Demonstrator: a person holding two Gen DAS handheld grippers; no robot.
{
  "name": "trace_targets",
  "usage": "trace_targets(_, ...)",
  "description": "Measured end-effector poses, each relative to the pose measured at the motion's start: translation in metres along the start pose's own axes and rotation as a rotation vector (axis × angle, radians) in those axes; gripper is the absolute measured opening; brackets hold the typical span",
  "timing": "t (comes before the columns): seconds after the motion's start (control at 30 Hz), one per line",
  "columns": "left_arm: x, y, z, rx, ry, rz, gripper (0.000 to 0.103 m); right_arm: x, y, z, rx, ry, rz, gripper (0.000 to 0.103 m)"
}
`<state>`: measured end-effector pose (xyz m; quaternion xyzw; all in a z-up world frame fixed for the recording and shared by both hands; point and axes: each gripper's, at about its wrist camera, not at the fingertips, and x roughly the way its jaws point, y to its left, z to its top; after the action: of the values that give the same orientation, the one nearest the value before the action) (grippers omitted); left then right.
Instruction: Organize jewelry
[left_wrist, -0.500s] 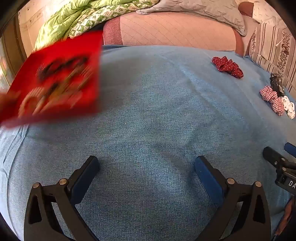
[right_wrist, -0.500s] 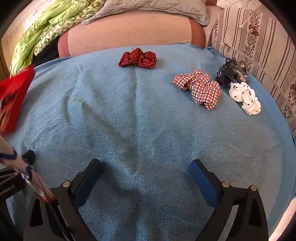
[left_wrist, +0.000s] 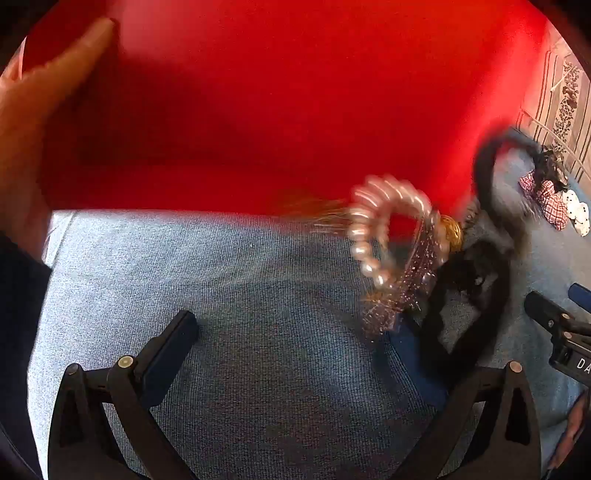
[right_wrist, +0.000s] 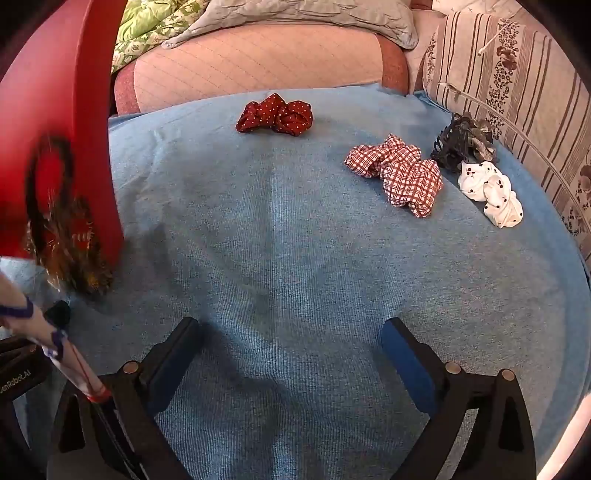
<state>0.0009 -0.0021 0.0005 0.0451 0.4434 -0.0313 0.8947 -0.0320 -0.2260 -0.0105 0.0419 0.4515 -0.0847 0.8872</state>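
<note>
Both claws spread apart, empty: left claw (left_wrist: 291, 354), right claw (right_wrist: 291, 350), over blue bed cover (right_wrist: 295, 240). Blurred tangle of hair ties (left_wrist: 402, 254) mid-air under red box (left_wrist: 277, 110), just ahead of left claw. Scrunchies: polka-dot (right_wrist: 275, 114), plaid (right_wrist: 399, 173), white (right_wrist: 491, 192) far right

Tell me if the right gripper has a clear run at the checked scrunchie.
Probably yes. The right gripper is open and empty, and only bare blue blanket lies between it and the checked scrunchie, ahead and to its right.
</note>
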Motion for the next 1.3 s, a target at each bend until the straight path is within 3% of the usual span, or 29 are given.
trace_targets(0.77, 0.0, 0.0, 0.001, 0.0, 0.001, -0.005, 0.103, -0.011, -0.007, -0.003, 0.047, 0.02, 0.035, 0.101)
trace_targets(1.03, 0.0, 0.0, -0.001, -0.002, -0.004, -0.004, 0.103, -0.057, -0.009, 0.0, 0.117, -0.106, 0.104, 0.101)
trace_targets(1.3, -0.009, -0.002, -0.001, 0.016, 0.019, 0.021, 0.103, -0.104, 0.022, -0.016, -0.015, -0.232, 0.143, 0.101)
